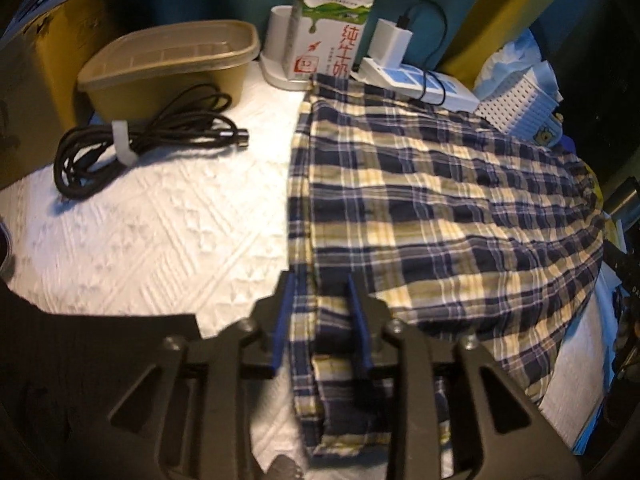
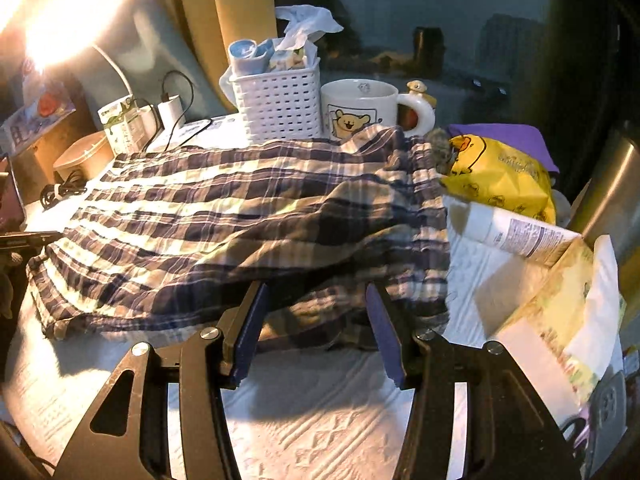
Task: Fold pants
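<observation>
With one fold laid, the left tongs (image 1: 320, 300) and right tongs (image 2: 316, 312) stand open over the pants (image 1: 440, 200), needing a fresh grip on the hem.

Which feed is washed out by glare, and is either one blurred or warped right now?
Right wrist view: a lamp blows out the upper left corner, casting long shadows over the plaid pants. Left wrist view: no glare, even light, though the white cloth looks soft. Both views: fisheye bending at the edges, dark corners, and the near fingers slightly out of focus.
</observation>
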Demonstrator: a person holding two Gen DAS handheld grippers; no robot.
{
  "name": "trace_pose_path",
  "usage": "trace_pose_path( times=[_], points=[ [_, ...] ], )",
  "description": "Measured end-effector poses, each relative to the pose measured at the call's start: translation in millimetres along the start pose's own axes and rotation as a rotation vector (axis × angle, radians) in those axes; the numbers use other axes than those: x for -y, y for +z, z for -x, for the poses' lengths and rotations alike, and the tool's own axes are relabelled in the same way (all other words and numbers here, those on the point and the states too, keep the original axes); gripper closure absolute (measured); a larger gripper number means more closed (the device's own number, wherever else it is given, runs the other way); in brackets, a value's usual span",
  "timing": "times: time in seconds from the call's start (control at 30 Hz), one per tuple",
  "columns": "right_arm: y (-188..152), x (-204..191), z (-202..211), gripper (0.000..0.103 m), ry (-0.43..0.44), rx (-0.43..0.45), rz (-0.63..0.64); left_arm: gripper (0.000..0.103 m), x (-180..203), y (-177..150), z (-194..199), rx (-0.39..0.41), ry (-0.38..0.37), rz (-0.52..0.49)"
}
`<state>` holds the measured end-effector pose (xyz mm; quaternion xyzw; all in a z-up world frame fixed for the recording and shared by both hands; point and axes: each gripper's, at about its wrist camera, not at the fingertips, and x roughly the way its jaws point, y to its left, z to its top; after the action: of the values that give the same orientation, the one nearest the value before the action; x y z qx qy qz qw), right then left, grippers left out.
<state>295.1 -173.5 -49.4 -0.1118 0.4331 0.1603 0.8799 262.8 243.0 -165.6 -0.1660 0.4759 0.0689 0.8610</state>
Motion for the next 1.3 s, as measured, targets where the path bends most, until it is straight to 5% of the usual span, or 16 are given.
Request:
trace_pose_path(
  times=[0.13,0.37,0.5,0.63,0.87,1.0,1.3],
  points=[
    [-4,-3,-3,0.049,0.011,-0.009,0.0,0.059,8,-4,0,0.014,0.011,-0.019],
    [-9,-5,-5,0.049,0.028,-0.013,-0.001,0.06,15,-5,4,0.041,0.035,-0.027],
    [-10,-2,-7,0.049,0.03,-0.02,-0.014,0.095,22,-11,4,0.057,0.072,-0.067],
    [-9,-3,-10,0.049,0.037,-0.022,-0.01,0.098,3,-11,7,0.082,0.091,0.0],
    [-8,-8,-17,0.049,0.05,-0.031,-0.004,0.099,-12,-8,10,0.094,0.102,0.053],
    [-7,-8,-15,0.049,0.051,-0.031,0.009,0.097,-14,-6,20,0.05,0.029,0.053],
    [18,-9,0,0.049,0.043,0.052,0.035,0.092,-12,43,59,0.197,0.05,0.03]
  ],
)
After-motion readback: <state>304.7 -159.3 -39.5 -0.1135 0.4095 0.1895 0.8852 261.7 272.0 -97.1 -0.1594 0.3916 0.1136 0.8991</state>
